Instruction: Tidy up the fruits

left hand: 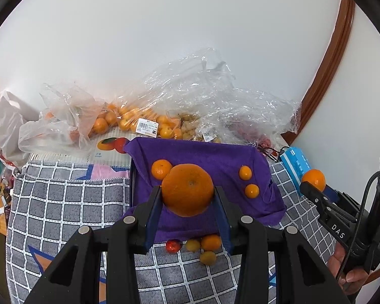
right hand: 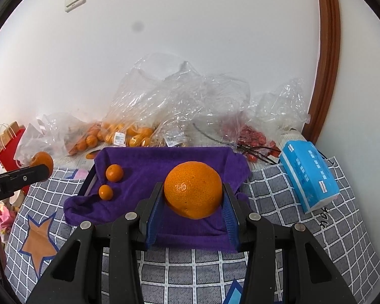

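- The left gripper (left hand: 187, 197) hangs above the purple towel (left hand: 215, 157), its fingers (left hand: 153, 212) pinching 1 large orange (left hand: 187, 190) on both sides.
- The right gripper (right hand: 193, 200) hangs above the same purple towel, toward its right side, its fingers (right hand: 231, 217) pinching a second large orange (right hand: 193, 189).
- On the purple towel lie 3 small oranges: 1 (left hand: 161, 169) just behind the left gripper's orange, and 2 more (left hand: 245, 172) (left hand: 251, 190) toward the towel's right side, near each other but apart.
- Off the near edge of the purple towel, on the checked grey cloth (left hand: 63, 202), sits a cluster of 4 small fruits (left hand: 202, 247): 1 red, 2 yellowish, 1 orange.
- Behind the purple towel, against the white wall, crumpled clear plastic bags (right hand: 179, 96) are heaped; those to the left hold many small oranges (left hand: 129, 121), those to the right hold small red fruit (right hand: 253, 136).
- Right of the purple towel a blue tissue pack (right hand: 309, 174) lies on the checked cloth.
- Far left of the purple towel stands a red paper bag (right hand: 8, 147).
- A brown wooden frame (right hand: 326, 63) curves up the wall beyond the tissue pack.
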A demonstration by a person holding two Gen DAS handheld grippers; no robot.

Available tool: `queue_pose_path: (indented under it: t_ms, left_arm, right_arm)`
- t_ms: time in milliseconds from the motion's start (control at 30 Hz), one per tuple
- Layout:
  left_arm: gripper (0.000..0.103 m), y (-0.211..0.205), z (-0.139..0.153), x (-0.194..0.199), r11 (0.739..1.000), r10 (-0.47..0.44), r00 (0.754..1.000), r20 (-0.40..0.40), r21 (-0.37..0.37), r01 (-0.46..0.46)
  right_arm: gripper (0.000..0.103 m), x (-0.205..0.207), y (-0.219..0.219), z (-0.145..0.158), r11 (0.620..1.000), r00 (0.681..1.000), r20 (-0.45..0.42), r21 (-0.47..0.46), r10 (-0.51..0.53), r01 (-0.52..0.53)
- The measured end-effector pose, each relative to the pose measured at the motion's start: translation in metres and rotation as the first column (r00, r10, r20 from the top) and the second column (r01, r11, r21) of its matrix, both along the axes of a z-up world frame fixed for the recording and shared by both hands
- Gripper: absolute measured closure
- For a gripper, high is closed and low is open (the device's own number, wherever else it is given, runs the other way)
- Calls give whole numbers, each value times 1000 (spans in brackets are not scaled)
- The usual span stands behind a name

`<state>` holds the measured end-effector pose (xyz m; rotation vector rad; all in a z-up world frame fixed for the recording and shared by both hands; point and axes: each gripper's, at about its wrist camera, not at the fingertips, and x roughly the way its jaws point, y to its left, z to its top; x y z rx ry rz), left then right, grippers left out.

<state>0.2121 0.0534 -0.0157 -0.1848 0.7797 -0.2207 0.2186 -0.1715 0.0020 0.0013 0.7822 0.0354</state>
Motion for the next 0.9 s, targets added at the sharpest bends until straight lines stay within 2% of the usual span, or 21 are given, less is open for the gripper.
queue_pose_path:
  t_ms: [300, 433, 600, 900]
  left_arm:
    - [65, 1, -3, 12, 1000, -1, 1000, -13, 1, 1]
    - [65, -3, -5, 15, 1000, -4, 1000, -20, 9, 4]
    - [65, -12, -9, 20, 999, -17, 999, -27, 38, 18]
    - [65, -24, -20, 29, 997, -28, 997, -68, 66, 32]
  right_arm:
    - [59, 11, 4, 0, 1000, 1000, 4, -22, 12, -12]
    - [59, 19, 6, 0, 998, 999, -3, -38, 52, -52]
    - [59, 25, 12, -2, 988, 994, -15, -104, 110, -111]
    - [59, 37, 7, -9, 988, 991, -17, -79, 134, -135]
